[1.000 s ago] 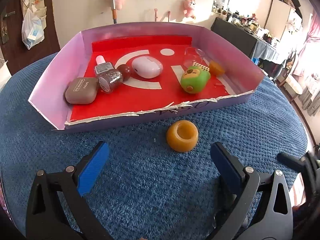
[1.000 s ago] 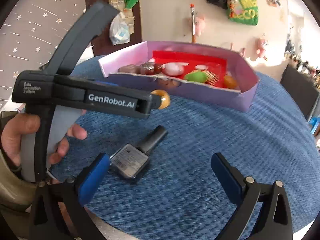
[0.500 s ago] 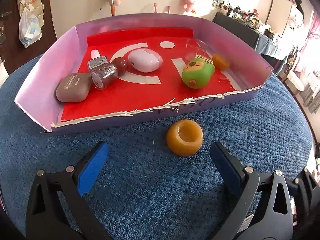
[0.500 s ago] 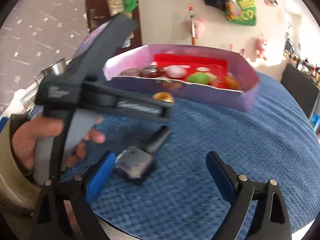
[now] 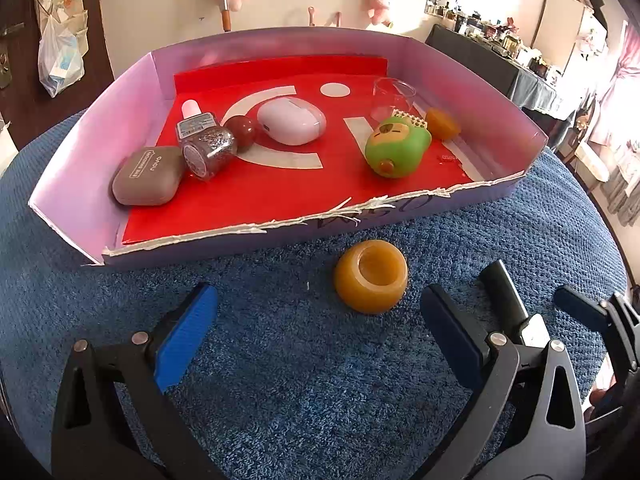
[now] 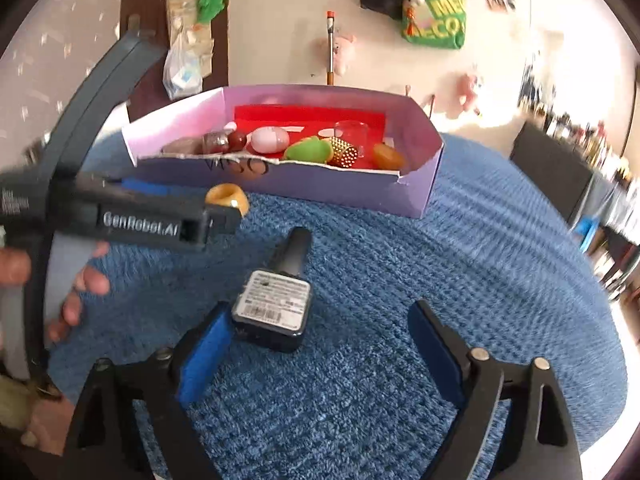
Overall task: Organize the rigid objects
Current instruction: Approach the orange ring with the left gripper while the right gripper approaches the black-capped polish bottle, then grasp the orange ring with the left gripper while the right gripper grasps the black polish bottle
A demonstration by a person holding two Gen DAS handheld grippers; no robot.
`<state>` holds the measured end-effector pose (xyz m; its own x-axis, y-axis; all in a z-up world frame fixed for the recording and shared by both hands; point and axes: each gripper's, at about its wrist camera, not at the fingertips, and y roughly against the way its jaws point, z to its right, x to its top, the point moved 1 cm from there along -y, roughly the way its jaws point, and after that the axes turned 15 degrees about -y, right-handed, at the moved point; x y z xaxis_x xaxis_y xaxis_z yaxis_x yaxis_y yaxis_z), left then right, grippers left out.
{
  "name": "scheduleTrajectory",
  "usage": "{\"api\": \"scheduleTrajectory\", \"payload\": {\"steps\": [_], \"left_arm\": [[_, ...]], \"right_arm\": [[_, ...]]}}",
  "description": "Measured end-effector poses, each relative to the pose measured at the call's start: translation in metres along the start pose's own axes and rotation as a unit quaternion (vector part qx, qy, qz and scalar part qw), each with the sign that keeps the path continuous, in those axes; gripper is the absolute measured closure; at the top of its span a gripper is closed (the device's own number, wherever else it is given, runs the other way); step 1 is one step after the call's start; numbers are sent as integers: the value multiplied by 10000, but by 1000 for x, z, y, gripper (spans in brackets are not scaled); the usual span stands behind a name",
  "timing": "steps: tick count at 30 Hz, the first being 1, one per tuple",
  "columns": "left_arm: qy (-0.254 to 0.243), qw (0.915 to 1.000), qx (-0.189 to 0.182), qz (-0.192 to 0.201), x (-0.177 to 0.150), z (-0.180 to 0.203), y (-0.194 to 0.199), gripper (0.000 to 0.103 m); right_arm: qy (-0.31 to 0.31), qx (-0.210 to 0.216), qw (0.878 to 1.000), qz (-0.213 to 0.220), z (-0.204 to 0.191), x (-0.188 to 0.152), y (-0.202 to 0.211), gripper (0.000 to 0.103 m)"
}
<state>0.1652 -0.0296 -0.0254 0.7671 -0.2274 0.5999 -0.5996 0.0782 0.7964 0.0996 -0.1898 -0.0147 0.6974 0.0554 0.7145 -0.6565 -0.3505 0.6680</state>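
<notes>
Right wrist view shows the right gripper [image 6: 316, 344] with its fingers apart but just been closing around the dark nail polish bottle [image 6: 276, 304], which lies on the blue tabletop [image 6: 460, 264] at lower centre with the left pad just beside its base and the other well clear. Shifting left to centre the bottle before squeezing would probably stop it skidding. Left gripper [image 5: 316, 336], fingers apart and empty, hovers below the amber ring [image 5: 371, 276], just outside the purple box [image 5: 472, 196].
</notes>
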Motion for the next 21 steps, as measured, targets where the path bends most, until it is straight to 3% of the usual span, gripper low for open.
{"api": "scheduleTrajectory", "payload": {"steps": [2,6,10,12,16,21], "left_arm": [[-23,10000,-60,51,0,1,1,1],[-242,9994,-187,143,2,10,4,12],[-381,9986,-303,210,4,16,5,34],[-416,9982,-363,249,4,18,6,44],[-408,9975,-479,313,5,18,8,67],[-419,9973,-504,335,3,19,9,68]], "right_arm": [[18,36,10000,-7,-4,1,-3,26],[149,174,9997,31,-21,1,-7,39],[183,159,9997,34,-22,-4,-6,48],[114,155,9998,47,-18,-4,-4,59],[41,225,9997,-3,-16,-2,-5,59],[-48,307,9995,-52,-14,1,-5,59]]}}
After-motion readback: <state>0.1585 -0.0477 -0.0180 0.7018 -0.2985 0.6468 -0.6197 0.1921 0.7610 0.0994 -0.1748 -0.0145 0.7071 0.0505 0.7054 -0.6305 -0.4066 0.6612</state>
